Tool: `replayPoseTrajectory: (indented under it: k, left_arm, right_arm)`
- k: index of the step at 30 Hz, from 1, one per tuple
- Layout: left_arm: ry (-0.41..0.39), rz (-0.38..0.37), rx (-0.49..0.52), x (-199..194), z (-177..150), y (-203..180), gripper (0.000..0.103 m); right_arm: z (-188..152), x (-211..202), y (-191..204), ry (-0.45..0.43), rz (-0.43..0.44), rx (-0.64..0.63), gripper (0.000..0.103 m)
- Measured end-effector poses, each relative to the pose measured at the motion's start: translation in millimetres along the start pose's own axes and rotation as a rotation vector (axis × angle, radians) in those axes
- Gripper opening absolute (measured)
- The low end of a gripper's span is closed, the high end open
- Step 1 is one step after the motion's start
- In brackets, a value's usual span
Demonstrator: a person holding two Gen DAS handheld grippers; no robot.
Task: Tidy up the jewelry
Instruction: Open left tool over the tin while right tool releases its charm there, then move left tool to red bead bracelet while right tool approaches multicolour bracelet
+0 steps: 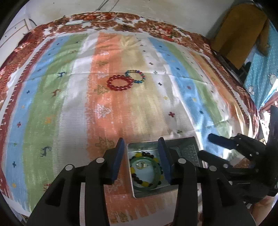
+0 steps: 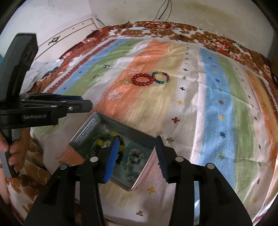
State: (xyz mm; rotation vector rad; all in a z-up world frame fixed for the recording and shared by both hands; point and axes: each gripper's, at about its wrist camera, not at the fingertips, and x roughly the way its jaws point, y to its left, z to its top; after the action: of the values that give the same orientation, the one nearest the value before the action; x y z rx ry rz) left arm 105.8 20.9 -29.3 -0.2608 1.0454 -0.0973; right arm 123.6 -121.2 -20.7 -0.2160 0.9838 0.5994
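An open metal tin [image 1: 149,193] lies on the striped cloth, close in front of both grippers. Inside are a green bangle [image 1: 144,157], a bracelet of yellow and dark beads [image 1: 145,184] and a small ring [image 1: 141,165]. My left gripper [image 1: 141,144] hangs open over the tin with nothing between its blue pads. In the right wrist view the tin [image 2: 86,128] also holds a pale bead piece [image 2: 134,157]. My right gripper [image 2: 137,140] stands open above it and grips nothing. Farther off, a red bead bracelet [image 1: 119,83] [image 2: 141,79] touches a multicoloured one [image 1: 136,76] [image 2: 161,77].
The striped cloth [image 1: 111,107] covers a bed with a floral border [image 1: 97,19] near the wall. Cables [image 2: 163,10] trail at the far edge. A brown cloth-covered piece of furniture [image 1: 239,26] stands at the far right. A person's hand [image 2: 15,153] holds the left gripper's handle.
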Motion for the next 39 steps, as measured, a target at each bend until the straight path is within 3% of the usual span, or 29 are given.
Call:
replayPoseTrajectory:
  k: [3, 8, 11, 16, 23, 39]
  left_arm:
    - [-0.011, 0.031, -0.006, 0, 2, 3, 0.044]
    - [-0.049, -0.003, -0.131, -4, 9, 23, 0.05]
    - [-0.075, 0.051, -0.159, -3, 13, 30, 0.052]
    - [-0.095, 0.121, -0.124, 3, 22, 26, 0.063]
    - [-0.149, 0.22, -0.02, 11, 38, 10, 0.069]
    - [-0.114, 0.226, -0.011, 46, 75, 21, 0.07]
  right_arm:
    - [4, 1, -4, -0.016, -0.033, 0.012, 0.052]
    - [11, 7, -10, -0.016, -0.056, 0.025, 0.053]
    - [16, 11, -13, -0.022, -0.069, 0.029, 0.057]
    - [30, 16, -25, -0.042, -0.102, 0.073, 0.061]
    - [44, 22, -41, -0.059, -0.127, 0.128, 0.064]
    - [81, 50, -66, -0.054, -0.161, 0.166, 0.065]
